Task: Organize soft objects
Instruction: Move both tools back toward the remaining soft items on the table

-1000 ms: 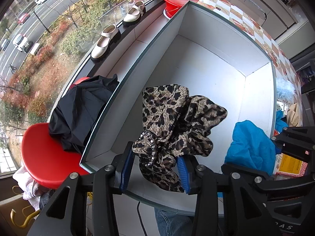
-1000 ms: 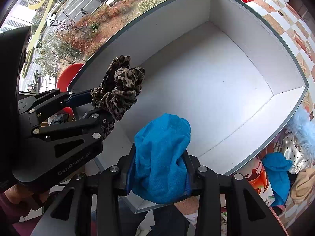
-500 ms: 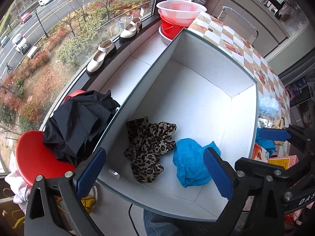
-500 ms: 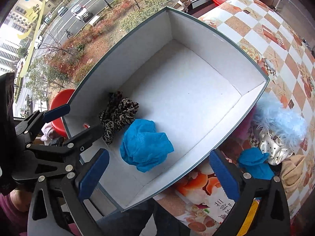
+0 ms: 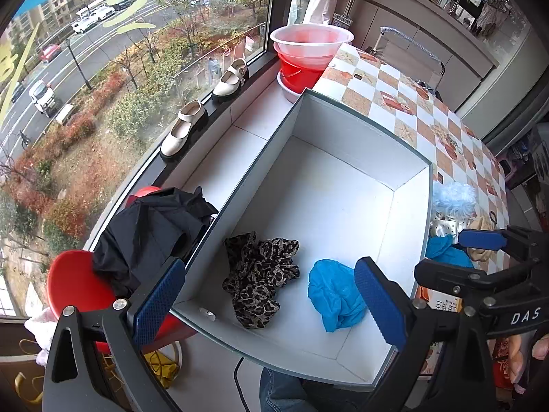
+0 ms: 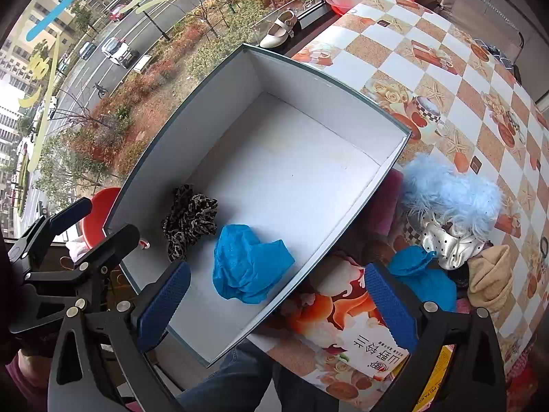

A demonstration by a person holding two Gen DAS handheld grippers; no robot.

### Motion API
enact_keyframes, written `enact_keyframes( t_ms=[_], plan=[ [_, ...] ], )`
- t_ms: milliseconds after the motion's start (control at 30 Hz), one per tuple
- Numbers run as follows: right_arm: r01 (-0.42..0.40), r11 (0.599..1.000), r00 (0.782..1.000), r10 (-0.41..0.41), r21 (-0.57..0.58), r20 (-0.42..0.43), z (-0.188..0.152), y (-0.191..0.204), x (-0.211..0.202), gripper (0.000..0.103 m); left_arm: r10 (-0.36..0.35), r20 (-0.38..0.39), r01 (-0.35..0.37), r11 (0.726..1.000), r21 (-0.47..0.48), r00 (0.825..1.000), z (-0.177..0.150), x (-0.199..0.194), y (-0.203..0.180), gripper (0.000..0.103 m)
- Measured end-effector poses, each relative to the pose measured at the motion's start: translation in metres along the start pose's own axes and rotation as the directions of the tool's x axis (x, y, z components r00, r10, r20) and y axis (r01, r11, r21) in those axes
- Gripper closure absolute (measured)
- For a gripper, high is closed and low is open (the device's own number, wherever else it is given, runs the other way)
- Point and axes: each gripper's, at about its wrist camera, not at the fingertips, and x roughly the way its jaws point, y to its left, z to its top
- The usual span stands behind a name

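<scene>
Inside the white box (image 5: 343,185), near its front end: a leopard-print cloth (image 5: 260,274) and a crumpled blue cloth (image 5: 334,295), just beside each other on the box floor. Above them, the left gripper (image 5: 271,297), jaws spread wide and holding nothing; likewise the right gripper (image 6: 274,305), gaping and empty over the box's near corner. On the checkered tablecloth (image 6: 463,68) right of the box: a pale blue fluffy piece (image 6: 449,189), a white dotted item (image 6: 442,243), another blue cloth (image 6: 422,274), a tan piece (image 6: 490,274). On the windowsill, two cream shoes (image 5: 185,127) and stacked basins (image 5: 308,51); a black garment (image 5: 151,233) on a red stool (image 5: 75,285).
</scene>
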Motion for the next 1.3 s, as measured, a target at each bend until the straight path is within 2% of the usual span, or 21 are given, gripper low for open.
enact_keyframes(
  t_ms=[267,433,633,733,800,967,1100,1200,1300],
  plan=[
    [0.01,0.999,1.0,-0.011,0.037,0.028,0.001,-0.007,-0.01,0.001,-0.045,-0.022,0.045,0.999,-0.01,0.999,-0.002,-0.008,-0.004,0.003],
    [0.012,0.998,0.999,-0.014,0.057,0.049,0.002,-0.01,-0.019,0.001,-0.055,-0.003,0.055,0.998,0.011,0.998,-0.005,-0.018,-0.013,0.003],
    [0.015,0.998,0.997,-0.019,0.061,0.071,-0.001,-0.01,-0.027,0.001,-0.027,0.093,0.021,0.998,0.061,0.995,-0.005,-0.041,-0.023,0.003],
    [0.016,0.997,0.995,-0.023,0.07,0.094,-0.003,-0.011,-0.035,0.001,-0.002,0.175,-0.012,0.996,0.084,0.985,0.0,-0.062,-0.03,0.0],
    [0.016,0.997,0.993,-0.025,0.078,0.115,-0.005,-0.013,-0.043,0.001,-0.029,0.211,0.008,0.995,0.101,0.977,0.003,-0.075,-0.035,0.0],
    [0.017,0.994,0.986,-0.035,0.106,0.165,-0.009,-0.02,-0.064,0.001,-0.126,0.147,0.111,0.988,0.111,0.981,0.014,-0.078,-0.05,0.0],
    [0.018,0.989,0.978,-0.049,0.149,0.202,-0.013,-0.033,-0.084,0.001,-0.123,0.103,0.102,0.977,0.186,0.987,0.015,-0.071,-0.076,0.0],
    [0.018,0.98,0.973,-0.063,0.198,0.223,-0.02,-0.049,-0.099,0.001,-0.168,0.063,0.149,0.959,0.242,0.984,0.016,-0.068,-0.095,0.0],
    [0.017,0.967,0.966,-0.082,0.255,0.247,-0.029,-0.068,-0.115,0.001,-0.218,0.0,0.21,0.942,0.261,0.976,0.023,-0.063,-0.113,0.0]
  ],
)
